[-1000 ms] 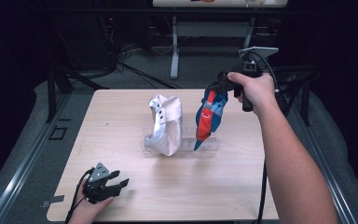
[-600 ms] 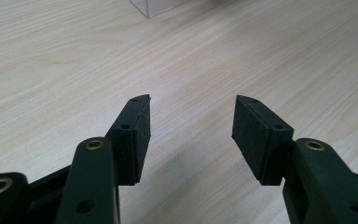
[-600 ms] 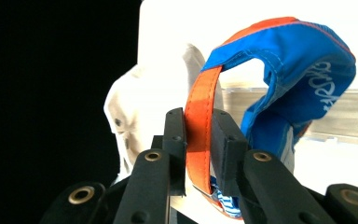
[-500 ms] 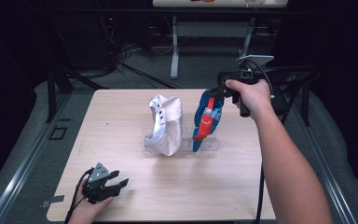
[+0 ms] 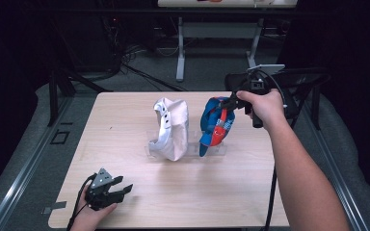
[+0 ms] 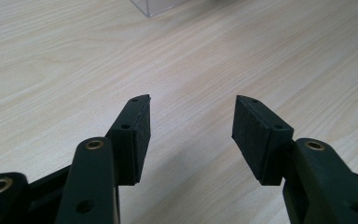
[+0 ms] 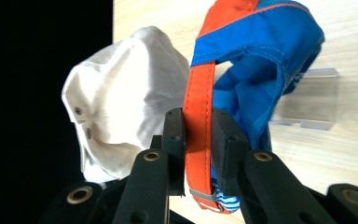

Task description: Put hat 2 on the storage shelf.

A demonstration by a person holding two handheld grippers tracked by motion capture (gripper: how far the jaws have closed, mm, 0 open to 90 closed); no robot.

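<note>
Gripping blue cap's orange strap, right gripper jaws clamped; white cap beside; left gripper jaws apart, empty.

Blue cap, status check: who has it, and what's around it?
Right gripper shut on blue cap's orange strap. Left gripper open, idle over the table. White cap close beside blue cap; clear stand beneath.

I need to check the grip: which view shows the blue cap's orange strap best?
The right gripper view: the orange strap runs close-up between the right gripper, whose jaws are shut on it. The high view shows it small on the blue cap. The left gripper view looks at bare table.
</note>
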